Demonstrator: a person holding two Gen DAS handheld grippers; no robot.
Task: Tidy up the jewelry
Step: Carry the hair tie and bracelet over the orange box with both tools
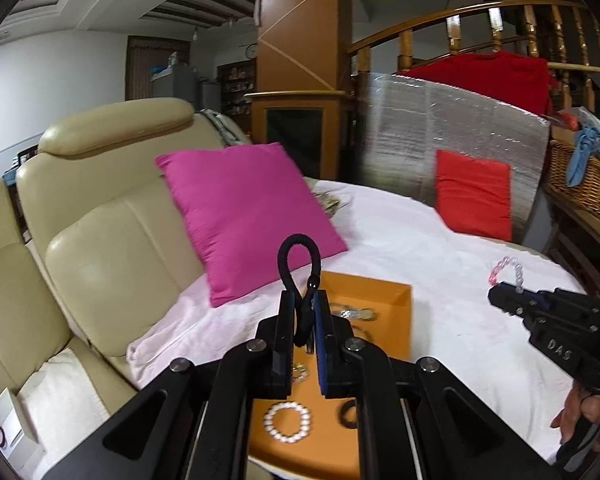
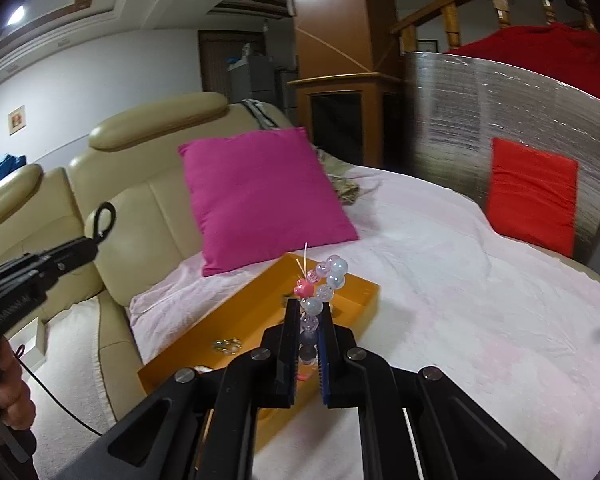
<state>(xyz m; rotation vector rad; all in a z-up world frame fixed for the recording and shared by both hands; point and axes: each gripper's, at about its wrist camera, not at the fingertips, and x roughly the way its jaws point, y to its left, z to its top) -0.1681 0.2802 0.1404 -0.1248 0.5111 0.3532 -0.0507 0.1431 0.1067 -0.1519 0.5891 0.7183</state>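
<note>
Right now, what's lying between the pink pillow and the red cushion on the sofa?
Mostly bare white blanket, with a crumpled patterned cloth beside the pink pillow; nothing else before the red cushion. The right wrist view shows it best.

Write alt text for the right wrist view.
Black tongs pinch a bead bracelet above an orange tray on a white-covered sofa. A pink pillow sits behind; a second tongs at left holds a black loop.
</note>
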